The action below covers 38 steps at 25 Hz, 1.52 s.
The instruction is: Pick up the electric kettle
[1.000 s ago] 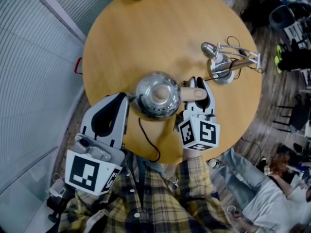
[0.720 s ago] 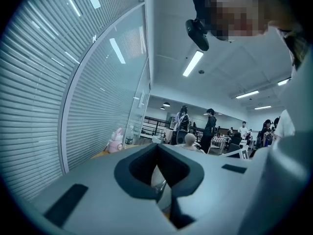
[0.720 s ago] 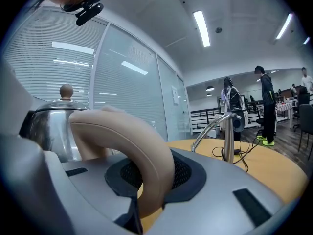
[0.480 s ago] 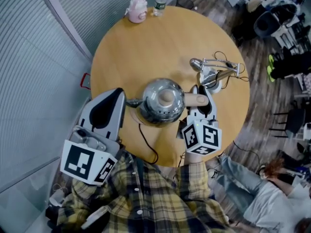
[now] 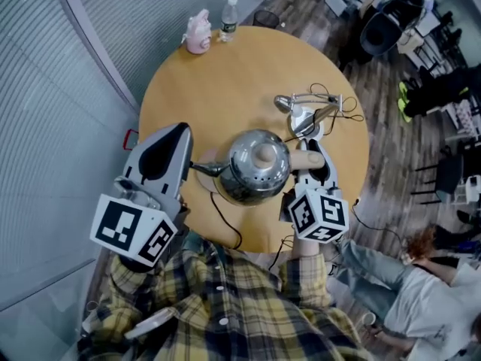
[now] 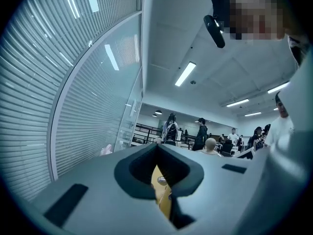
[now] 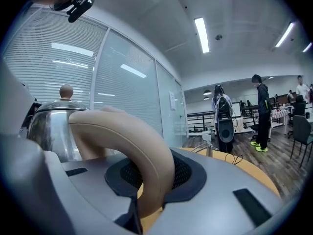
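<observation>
The steel electric kettle point(image 5: 259, 168) with a beige knob hangs above the round wooden table point(image 5: 225, 74). My right gripper point(image 5: 312, 159) is shut on its beige handle point(image 5: 304, 156); in the right gripper view the handle point(image 7: 132, 141) curves down between the jaws of the gripper point(image 7: 146, 180), with the kettle body point(image 7: 49, 126) at the left. My left gripper point(image 5: 180, 135) floats just left of the spout point(image 5: 207, 168), apart from it. In the left gripper view this gripper point(image 6: 159, 180) has its jaws together and nothing in them. A black cord point(image 5: 225, 224) trails down from the kettle.
A metal stand with cables point(image 5: 304, 111) lies on the table behind the kettle. A pink cup point(image 5: 198, 34) and a bottle point(image 5: 228, 12) stand at the far edge. A ribbed glass wall point(image 5: 60, 89) runs along the left. A person point(image 5: 421, 292) sits at the lower right.
Both grippers have risen, and the kettle has come up off the table with the right one. The table now looks smaller and farther below.
</observation>
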Tool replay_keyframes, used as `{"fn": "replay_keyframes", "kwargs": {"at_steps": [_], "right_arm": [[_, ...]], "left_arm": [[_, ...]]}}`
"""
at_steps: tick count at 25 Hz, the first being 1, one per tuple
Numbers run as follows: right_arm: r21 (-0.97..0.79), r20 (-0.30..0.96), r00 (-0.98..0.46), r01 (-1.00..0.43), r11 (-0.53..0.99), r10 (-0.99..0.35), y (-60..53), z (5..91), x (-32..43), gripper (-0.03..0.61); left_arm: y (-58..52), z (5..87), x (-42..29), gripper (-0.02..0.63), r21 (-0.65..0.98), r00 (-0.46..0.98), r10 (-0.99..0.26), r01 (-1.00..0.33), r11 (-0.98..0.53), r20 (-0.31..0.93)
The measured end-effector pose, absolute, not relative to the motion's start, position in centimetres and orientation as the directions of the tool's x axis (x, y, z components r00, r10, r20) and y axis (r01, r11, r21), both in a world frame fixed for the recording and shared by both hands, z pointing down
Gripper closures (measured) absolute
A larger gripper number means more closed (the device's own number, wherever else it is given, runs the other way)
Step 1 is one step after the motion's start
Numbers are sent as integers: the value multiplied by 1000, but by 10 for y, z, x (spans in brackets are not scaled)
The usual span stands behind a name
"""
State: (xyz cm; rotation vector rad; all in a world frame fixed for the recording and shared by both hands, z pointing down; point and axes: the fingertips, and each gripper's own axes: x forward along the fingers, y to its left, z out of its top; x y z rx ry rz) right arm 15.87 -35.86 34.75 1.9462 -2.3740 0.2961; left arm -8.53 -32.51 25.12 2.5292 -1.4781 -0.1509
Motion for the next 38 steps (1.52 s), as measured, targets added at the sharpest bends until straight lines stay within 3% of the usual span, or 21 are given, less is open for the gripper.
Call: {"fn": "replay_keyframes", "kwargs": {"at_steps": [11, 38], "right_arm": [[-109, 141, -187, -979, 173, -972, -320, 313, 180, 486], [-120, 151, -239, -967, 222, -959, -309, 326, 171, 486]], "left_arm": [[-311, 226, -77, 611, 218, 509, -860, -837, -502, -26], [-301, 236, -74, 611, 195, 512, -859, -842, -503, -3]]}}
